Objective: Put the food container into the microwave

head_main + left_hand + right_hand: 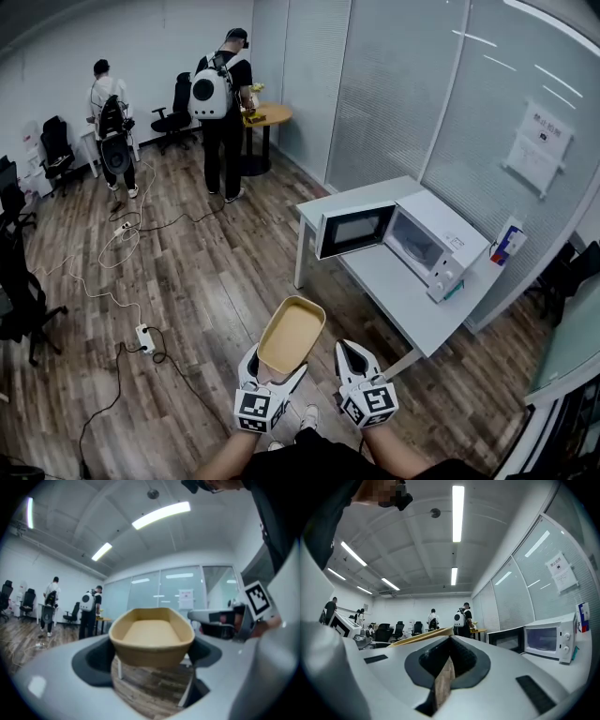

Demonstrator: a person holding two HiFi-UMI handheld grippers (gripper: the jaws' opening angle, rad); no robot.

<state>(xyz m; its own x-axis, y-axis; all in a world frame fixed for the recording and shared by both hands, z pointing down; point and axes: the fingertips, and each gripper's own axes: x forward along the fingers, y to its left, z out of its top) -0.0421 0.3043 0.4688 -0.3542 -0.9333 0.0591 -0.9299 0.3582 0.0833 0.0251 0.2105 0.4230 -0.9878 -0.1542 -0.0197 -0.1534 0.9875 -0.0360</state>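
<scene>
A tan oval food container (292, 334) hangs empty over the wooden floor, with my left gripper (274, 368) shut on its near end. In the left gripper view the container (151, 636) sits between the two jaws of that gripper (152, 663). My right gripper (351, 352) is just to the right of the container, shut with nothing in it; in its own view that gripper (449, 642) has its jaws pressed together and the container's rim (421, 637) shows to the left. The white microwave (433, 244) stands ahead on a white table (403, 295), its door (354, 229) swung open to the left.
Two people with backpacks (223, 103) (112, 120) stand at the far end by a round table (265, 116) and office chairs (174, 119). Cables and a power strip (143, 337) lie on the floor to the left. A glass partition (422, 94) runs behind the microwave table.
</scene>
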